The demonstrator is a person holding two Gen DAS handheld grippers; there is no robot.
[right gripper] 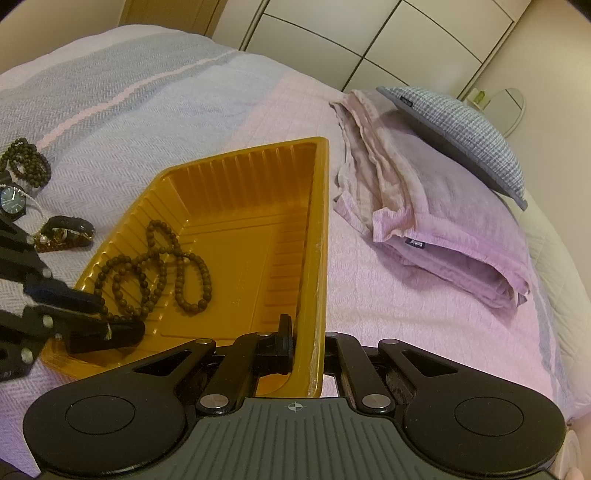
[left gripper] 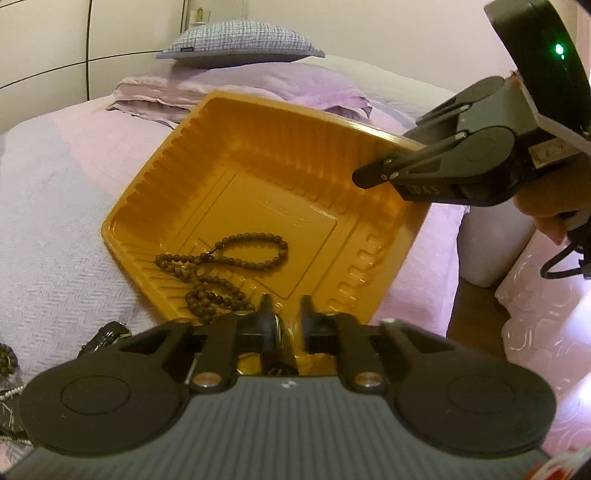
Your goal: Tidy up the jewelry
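Orange tray (right gripper: 317,206) holds a brown bead necklace (right gripper: 159,273).

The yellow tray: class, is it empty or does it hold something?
Not empty. One string of brown beads lies inside the yellow tray; the watch lies outside on the bedspread.

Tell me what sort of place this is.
Most likely a bedroom: the orange tray sits on a bed covered by a pale woven bedspread, with a checked pillow on a folded lilac blanket and white wardrobe doors behind.
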